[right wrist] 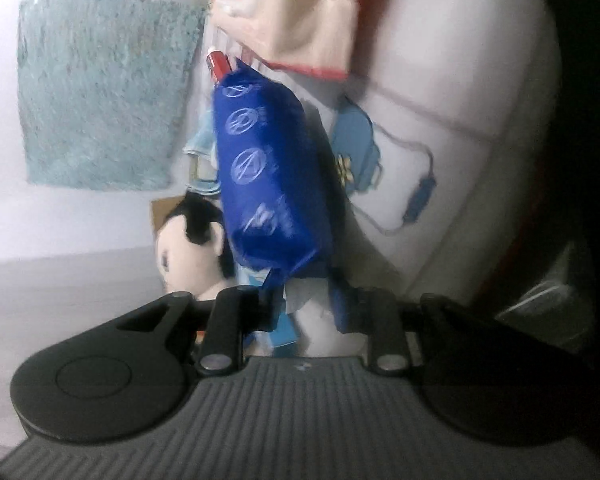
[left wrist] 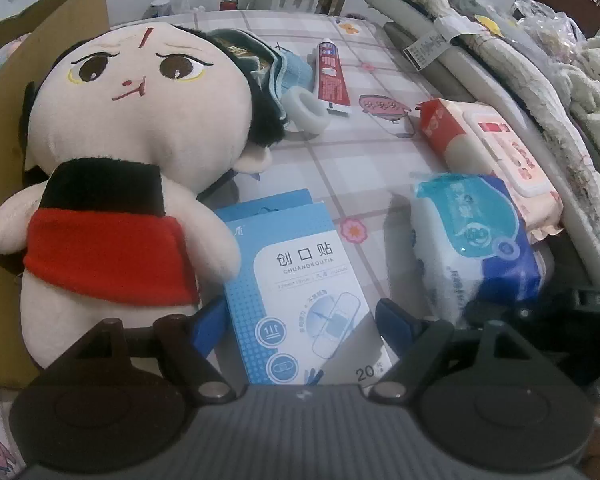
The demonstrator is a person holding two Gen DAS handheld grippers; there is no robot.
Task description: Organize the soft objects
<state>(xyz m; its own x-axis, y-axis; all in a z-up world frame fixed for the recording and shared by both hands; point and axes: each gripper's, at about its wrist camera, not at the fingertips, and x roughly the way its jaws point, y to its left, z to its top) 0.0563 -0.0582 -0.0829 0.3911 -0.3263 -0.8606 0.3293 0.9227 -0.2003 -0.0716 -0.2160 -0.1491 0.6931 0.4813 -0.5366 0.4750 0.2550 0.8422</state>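
A plush doll [left wrist: 132, 152] with a red top leans against a cardboard box [left wrist: 8, 120] at the left. My left gripper [left wrist: 300, 320] holds a blue-and-white plaster box [left wrist: 300, 280], its blue pads touching both long sides. A blue tissue pack [left wrist: 476, 236] lies on the table to the right, with a pink wet-wipe pack [left wrist: 500, 148] behind it. In the right wrist view, which is rolled sideways, the tissue pack [right wrist: 268, 168] fills the middle. My right gripper [right wrist: 304, 308] has its jaws a little apart at the pack's crimped end, not pressing it. The doll's head [right wrist: 188, 248] shows beyond.
A toothpaste tube [left wrist: 332, 76], a white tape roll [left wrist: 304, 108] and a blue cloth pouch [left wrist: 260, 56] lie at the back of the checked tablecloth [left wrist: 360, 168]. Folded mats and bedding [left wrist: 520, 60] line the right edge. A teal cloth [right wrist: 100, 100] hangs on the wall.
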